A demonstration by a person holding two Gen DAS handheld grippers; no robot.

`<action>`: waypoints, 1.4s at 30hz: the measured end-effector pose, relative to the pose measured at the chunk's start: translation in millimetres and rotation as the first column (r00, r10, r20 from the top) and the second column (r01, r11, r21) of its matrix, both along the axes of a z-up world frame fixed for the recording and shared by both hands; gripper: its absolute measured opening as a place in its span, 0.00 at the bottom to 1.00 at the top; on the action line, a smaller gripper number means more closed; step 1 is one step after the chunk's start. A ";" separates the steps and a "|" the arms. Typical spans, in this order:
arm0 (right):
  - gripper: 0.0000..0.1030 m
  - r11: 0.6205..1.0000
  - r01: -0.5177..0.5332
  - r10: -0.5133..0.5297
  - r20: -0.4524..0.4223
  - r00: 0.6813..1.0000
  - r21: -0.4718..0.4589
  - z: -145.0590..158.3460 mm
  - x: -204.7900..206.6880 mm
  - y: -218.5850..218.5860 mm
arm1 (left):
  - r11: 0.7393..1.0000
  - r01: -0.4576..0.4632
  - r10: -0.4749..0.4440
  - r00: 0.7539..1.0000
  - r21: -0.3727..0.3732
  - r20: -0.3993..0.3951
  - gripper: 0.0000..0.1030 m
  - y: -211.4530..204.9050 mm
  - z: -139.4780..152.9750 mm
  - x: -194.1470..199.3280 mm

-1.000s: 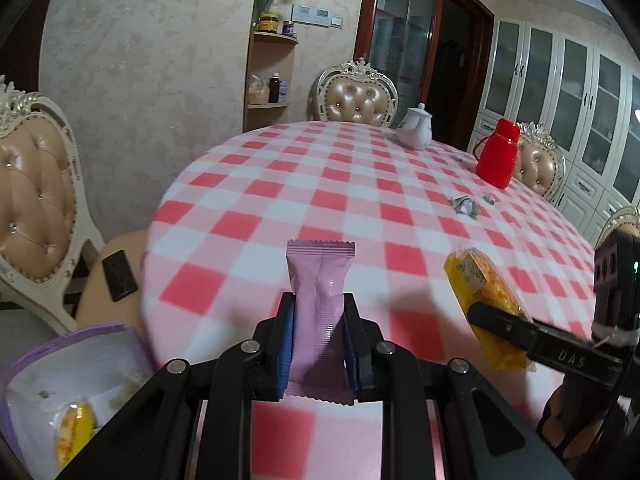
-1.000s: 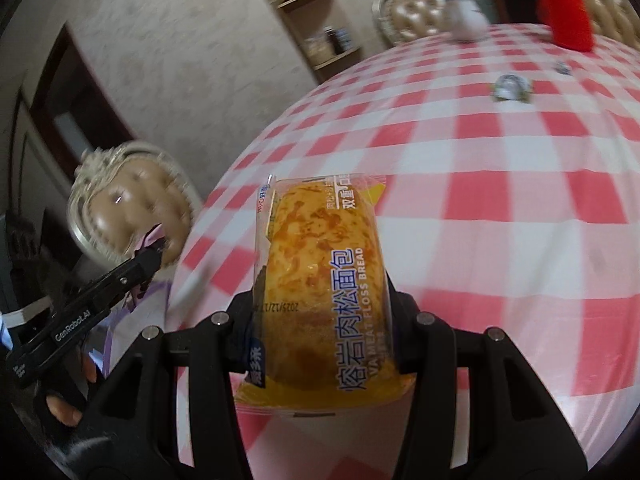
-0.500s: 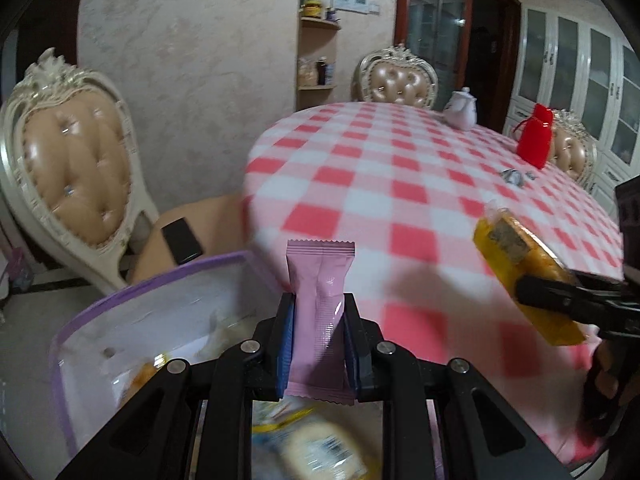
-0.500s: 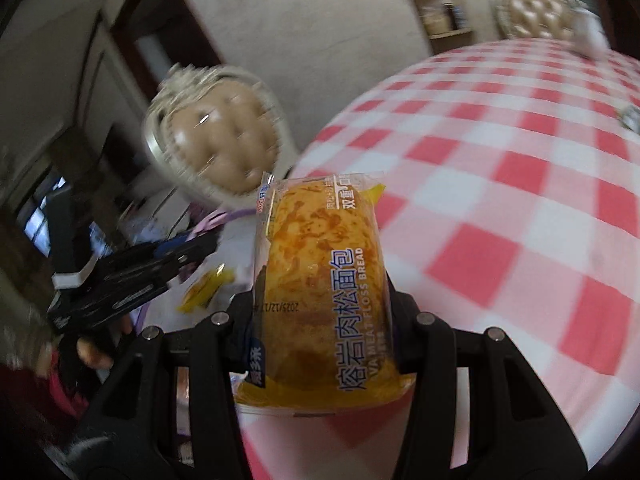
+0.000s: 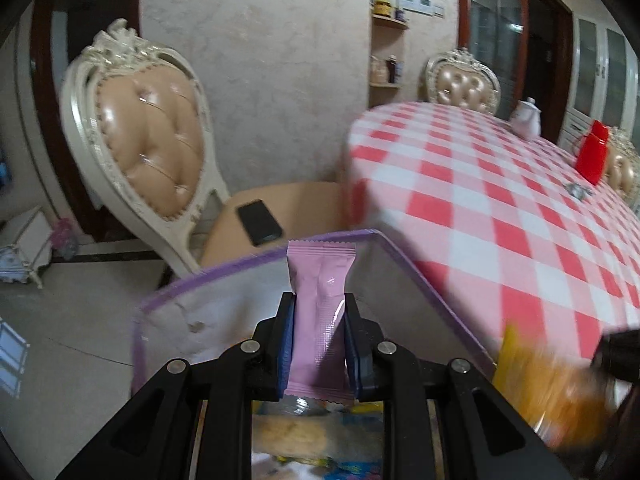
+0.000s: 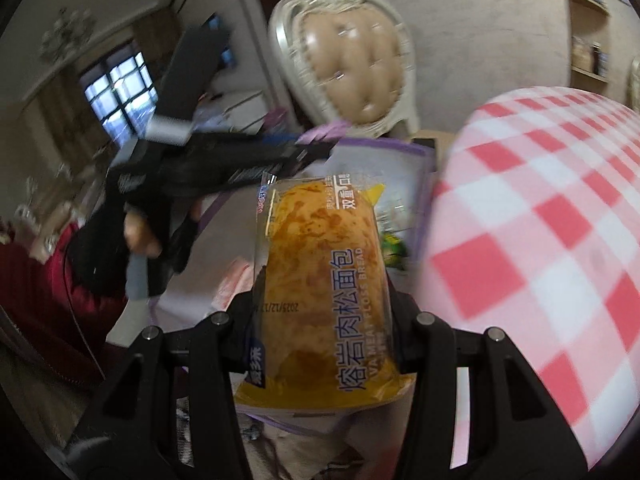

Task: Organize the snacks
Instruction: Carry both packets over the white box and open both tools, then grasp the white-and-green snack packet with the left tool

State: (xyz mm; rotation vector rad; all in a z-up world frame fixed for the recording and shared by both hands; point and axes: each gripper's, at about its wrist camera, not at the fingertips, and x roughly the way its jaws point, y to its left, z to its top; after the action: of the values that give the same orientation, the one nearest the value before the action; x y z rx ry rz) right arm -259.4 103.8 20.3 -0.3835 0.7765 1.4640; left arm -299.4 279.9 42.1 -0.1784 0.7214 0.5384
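Pink sachet (image 5: 319,312) upright, clamped over purple-rimmed bag (image 5: 256,264). Yellow bread pack (image 6: 320,280) upright, clamped beside bag.

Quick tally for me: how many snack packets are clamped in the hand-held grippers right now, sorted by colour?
Pink packet, in the left hand-held gripper: 1
Yellow-orange bread packet, in the right hand-held gripper: 1
Total: 2

The clear-and-yellow plastic bread packet (image 6: 324,292) is showing blue lettering "熔岩肉松面包" with "MEAT FLOSS BREAD" beside it, "双重口" near its top, and a mirrored date starting "2025/12". The plain pink wrapper (image 5: 319,312) is showing no readable print.
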 end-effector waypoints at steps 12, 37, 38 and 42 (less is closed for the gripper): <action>0.72 0.970 0.212 -0.213 -0.007 0.977 0.116 41.7 69.7 -61.8 | 0.988 -0.062 0.039 0.986 0.141 0.161 0.90 -30.8 60.1 48.9; 0.75 0.070 0.995 -0.934 -0.345 0.090 0.070 27.6 295.3 -423.1 | 0.774 0.539 -0.540 0.836 -0.331 0.099 0.91 -338.1 -14.1 505.8; 0.75 0.073 0.995 -0.931 -0.353 0.092 0.067 27.7 293.5 -424.3 | 0.784 0.529 -0.535 0.841 -0.324 0.078 0.91 -340.4 -17.8 514.1; 0.75 0.081 0.995 -0.928 -0.360 0.098 0.063 22.1 287.2 -430.3 | 0.796 0.536 -0.564 0.826 -0.283 -0.021 0.71 -351.2 -32.2 526.2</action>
State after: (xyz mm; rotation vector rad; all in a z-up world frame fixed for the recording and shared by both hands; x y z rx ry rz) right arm 27.8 -326.5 42.4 0.5698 0.7083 0.2139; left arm 226.8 -71.3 10.0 -0.1789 0.9040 -0.1175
